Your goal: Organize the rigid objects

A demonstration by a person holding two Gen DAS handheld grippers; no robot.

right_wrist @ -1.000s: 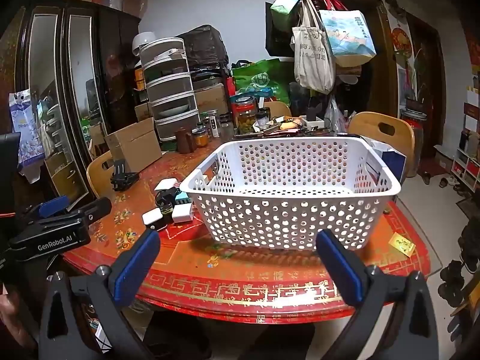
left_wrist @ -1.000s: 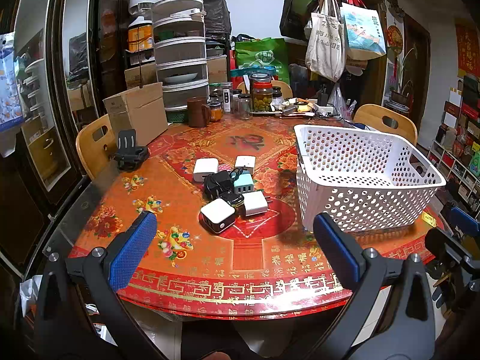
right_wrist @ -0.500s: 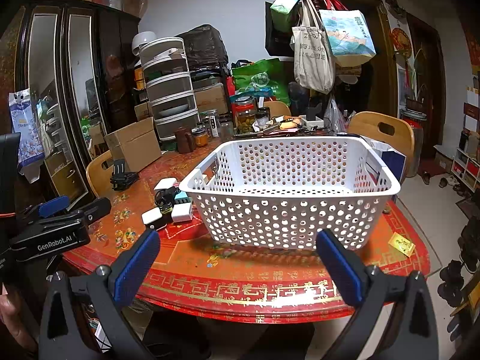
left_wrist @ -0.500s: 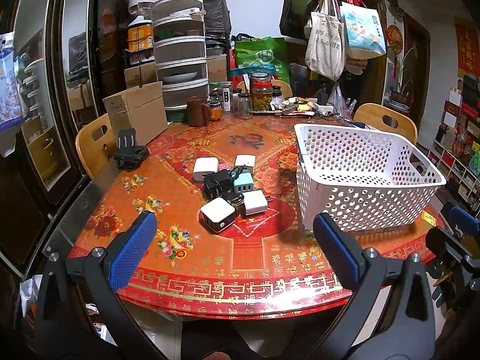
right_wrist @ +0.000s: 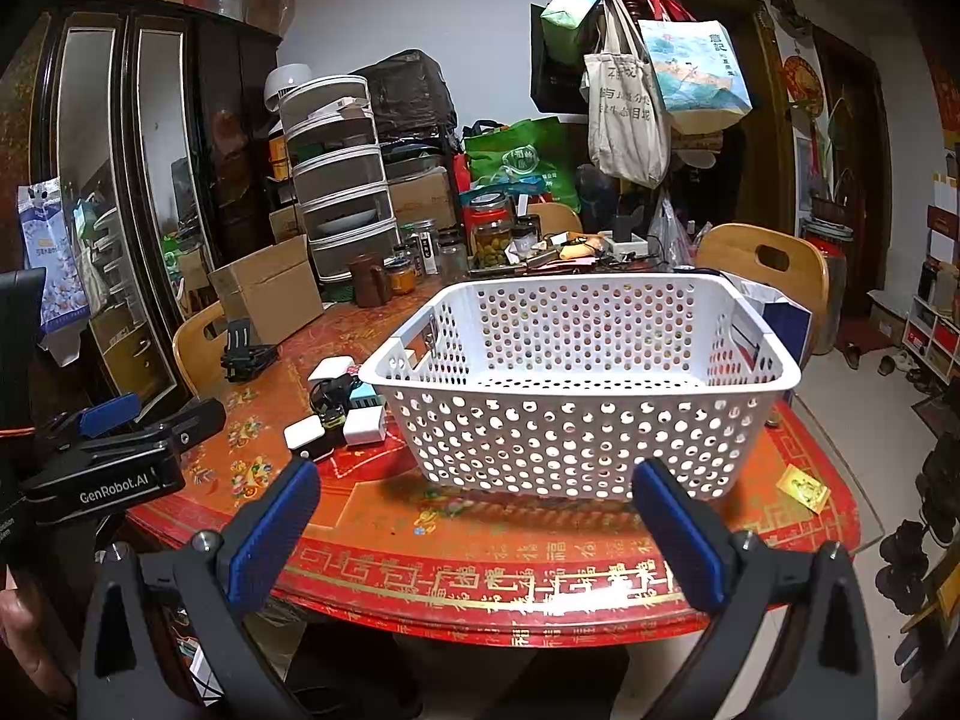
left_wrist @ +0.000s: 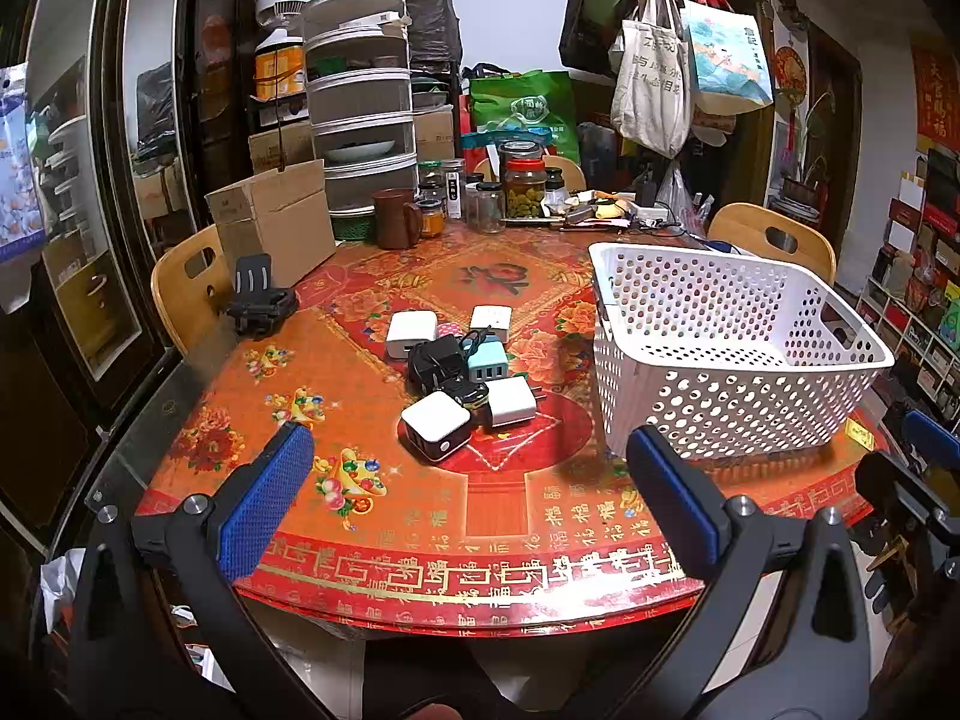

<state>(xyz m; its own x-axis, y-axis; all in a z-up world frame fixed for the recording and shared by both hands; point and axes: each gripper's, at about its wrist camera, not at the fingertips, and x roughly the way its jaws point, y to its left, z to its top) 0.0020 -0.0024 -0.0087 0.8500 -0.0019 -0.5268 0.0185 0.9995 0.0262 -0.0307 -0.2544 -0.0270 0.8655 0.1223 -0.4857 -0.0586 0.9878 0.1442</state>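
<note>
The chargers sit heaped dead ahead of the left claw, basket just to their right and straight in front of the right claw. Both claws gape wide, gripping nothing, hanging off the worktop edge. The risk here, I'd say: that heap is touching and cable-tangled, so pinching one could drag neighbours along, or a smooth block could squirt from the pads.

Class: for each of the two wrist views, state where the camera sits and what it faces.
Left wrist: on the left gripper, facing the cluster of plug chargers; own open blue-padded fingers show.
Right wrist: on the right gripper, facing the white perforated plastic basket; own open fingers show.
Shared: basket, chargers, red patterned round table.
</note>
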